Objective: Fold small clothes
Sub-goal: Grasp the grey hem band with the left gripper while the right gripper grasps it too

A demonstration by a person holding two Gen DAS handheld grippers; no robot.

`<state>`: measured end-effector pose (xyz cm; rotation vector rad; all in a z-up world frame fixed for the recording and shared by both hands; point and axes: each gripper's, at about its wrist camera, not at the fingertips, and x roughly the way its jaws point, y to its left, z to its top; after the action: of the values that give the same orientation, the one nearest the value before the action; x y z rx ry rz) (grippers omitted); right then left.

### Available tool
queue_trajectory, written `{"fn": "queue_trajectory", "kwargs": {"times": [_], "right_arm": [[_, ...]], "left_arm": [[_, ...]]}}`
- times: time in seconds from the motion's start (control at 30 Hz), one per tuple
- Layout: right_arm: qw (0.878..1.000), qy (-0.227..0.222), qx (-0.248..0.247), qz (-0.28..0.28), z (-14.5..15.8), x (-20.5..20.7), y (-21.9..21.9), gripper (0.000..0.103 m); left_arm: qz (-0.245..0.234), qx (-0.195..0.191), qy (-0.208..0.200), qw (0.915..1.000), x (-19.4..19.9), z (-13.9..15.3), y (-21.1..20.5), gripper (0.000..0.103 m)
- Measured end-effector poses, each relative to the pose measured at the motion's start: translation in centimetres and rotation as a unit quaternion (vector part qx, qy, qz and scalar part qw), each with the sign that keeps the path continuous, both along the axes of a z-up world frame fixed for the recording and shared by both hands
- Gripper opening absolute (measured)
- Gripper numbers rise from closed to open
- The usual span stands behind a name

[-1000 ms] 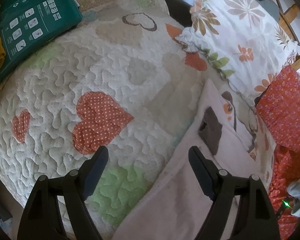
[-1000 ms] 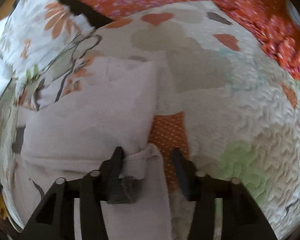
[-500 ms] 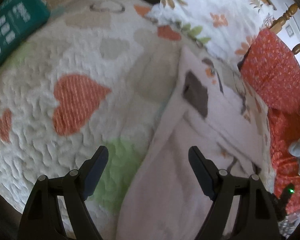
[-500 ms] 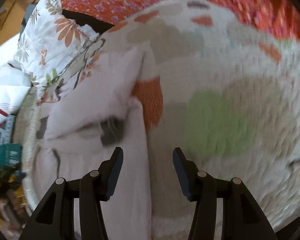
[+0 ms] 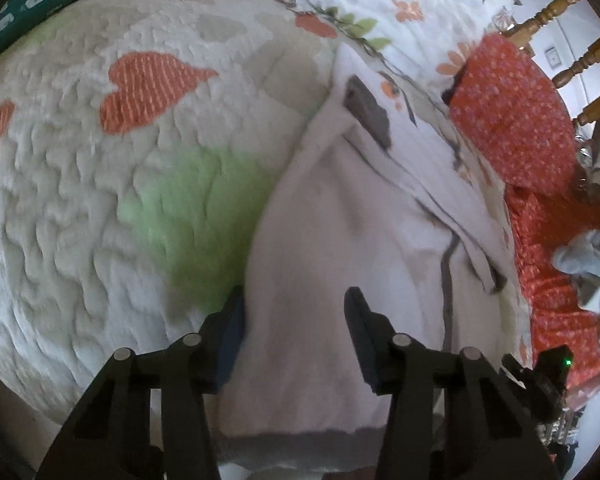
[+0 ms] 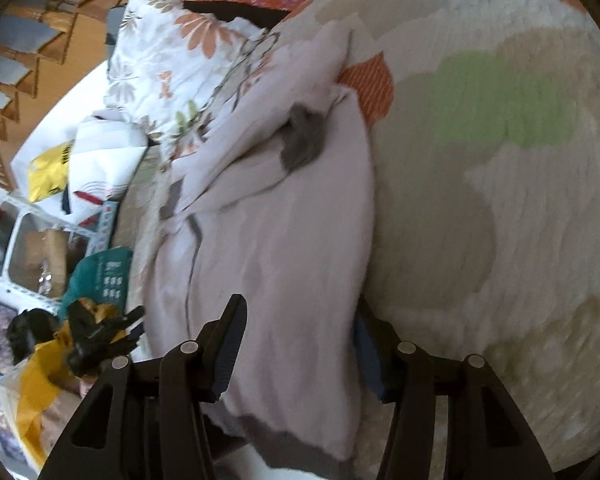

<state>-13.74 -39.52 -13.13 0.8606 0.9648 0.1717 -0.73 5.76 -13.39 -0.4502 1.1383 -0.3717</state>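
Left wrist view: left gripper [image 5: 294,320] and right gripper [image 6: 298,332] each straddle the pale pink garment [image 5: 340,248], jaws apart, on a heart-patterned quilt [image 5: 80,152]; teal package [image 5: 32,4] lettering unreadable.

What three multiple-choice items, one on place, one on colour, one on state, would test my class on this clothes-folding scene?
1. Where does the pale garment lie?
A. on the heart-patterned quilt
B. on a chair
C. in a basket

2. What colour is its bottom hem band?
A. green
B. grey
C. orange

3. How is the left gripper?
A. shut on a sock
B. open, its fingers straddling the garment's edge
C. out of view

Answers: 1 A, the quilt shows around the garment; 2 B, the band is dark grey; 3 B, a wide gap separates the fingers.
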Motion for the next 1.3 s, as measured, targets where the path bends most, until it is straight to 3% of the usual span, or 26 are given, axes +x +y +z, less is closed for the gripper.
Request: {"fn": "queue_trajectory", "kwargs": {"times": [0.27,0.47,0.67,0.93,1.0,1.03,1.07,1.1,1.17,1.23,1.3], "right_arm": [[0.996,-0.015,0.082,0.038,-2.2,-2.9,2.0,0.057],[0.991,-0.002,0.110,0.082,-3.6,-3.5,4.5,0.057],[0.988,0.017,0.090,0.125,-4.9,-3.9,7.7,0.057],[0.992,0.018,0.059,0.114,-4.6,-4.3,8.4,0.052],[0.993,0.015,0.032,0.116,-4.3,-4.5,8.8,0.047],[0.993,0.017,0.009,0.114,-4.1,-4.5,9.2,0.044],[0.994,0.021,-0.004,0.111,-4.1,-4.6,9.0,0.031],[0.994,0.027,-0.020,0.107,-4.1,-4.6,9.1,0.015],[0.995,0.031,-0.012,0.099,-4.1,-4.5,8.6,0.011],[0.995,0.025,-0.012,0.092,-3.4,-4.5,8.0,0.010],[0.996,0.014,-0.002,0.087,-2.6,-4.9,7.3,0.009]], "left_arm": [[0.017,-0.062,0.021,0.9977,-5.2,-2.1,0.0,0.048],[0.024,-0.071,0.032,0.9966,-7.4,-3.2,-0.5,0.048],[0.029,-0.070,0.044,0.9961,-8.5,-4.1,-0.8,0.050],[0.022,-0.055,0.049,0.9970,-9.7,-4.9,-1.7,0.058],[0.035,-0.041,0.048,0.9974,-9.9,-4.9,-1.7,0.046],[0.045,-0.024,0.051,0.9974,-10.0,-5.0,-1.6,0.027],[0.052,-0.015,0.056,0.9970,-10.0,-5.1,-1.4,0.015],[0.059,-0.025,0.063,0.9960,-10.0,-5.2,-1.0,0.012],[0.070,-0.042,0.075,0.9938,-9.8,-5.1,-0.3,0.007],[0.078,-0.033,0.062,0.9945,-10.1,-3.8,0.0,0.007],[0.080,-0.048,0.046,0.9946,-11.0,-2.1,0.3,0.007]]}}
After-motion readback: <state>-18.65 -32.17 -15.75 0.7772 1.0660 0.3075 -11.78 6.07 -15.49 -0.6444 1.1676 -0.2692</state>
